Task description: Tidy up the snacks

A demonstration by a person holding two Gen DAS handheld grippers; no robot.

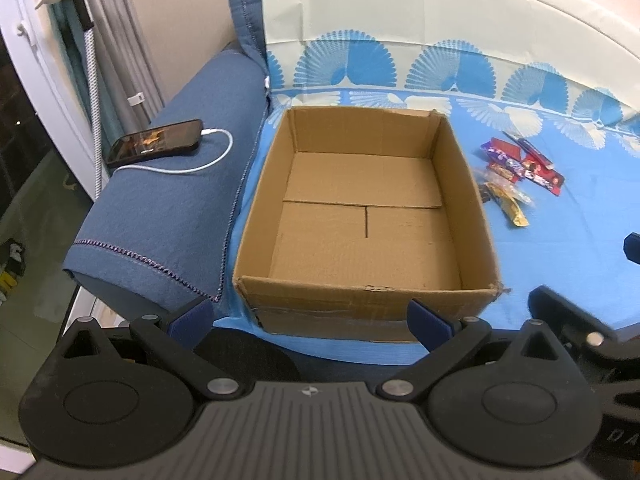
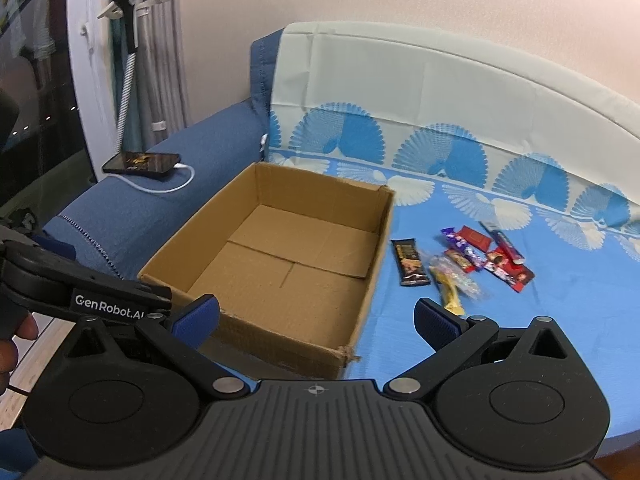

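An open cardboard box (image 1: 472,200) (image 2: 376,248) stands on the blue bedsheet with nothing inside. To its right lies a loose pile of snacks (image 1: 520,172) (image 2: 480,256): red and purple wrappers, a dark brown bar (image 2: 409,267) and a yellow packet (image 2: 450,294). My left gripper (image 1: 310,320) is open, held in front of the box's near wall. My right gripper (image 2: 316,322) is open too, hovering over the box's near right corner, with the snacks ahead and to the right. Neither holds anything.
A phone (image 1: 156,143) (image 2: 142,165) on a white charging cable lies on the dark blue blanket (image 1: 168,216) left of the box. A phone stand and curtain are at the far left. The left gripper's body (image 2: 80,284) and a hand show at the right view's left edge.
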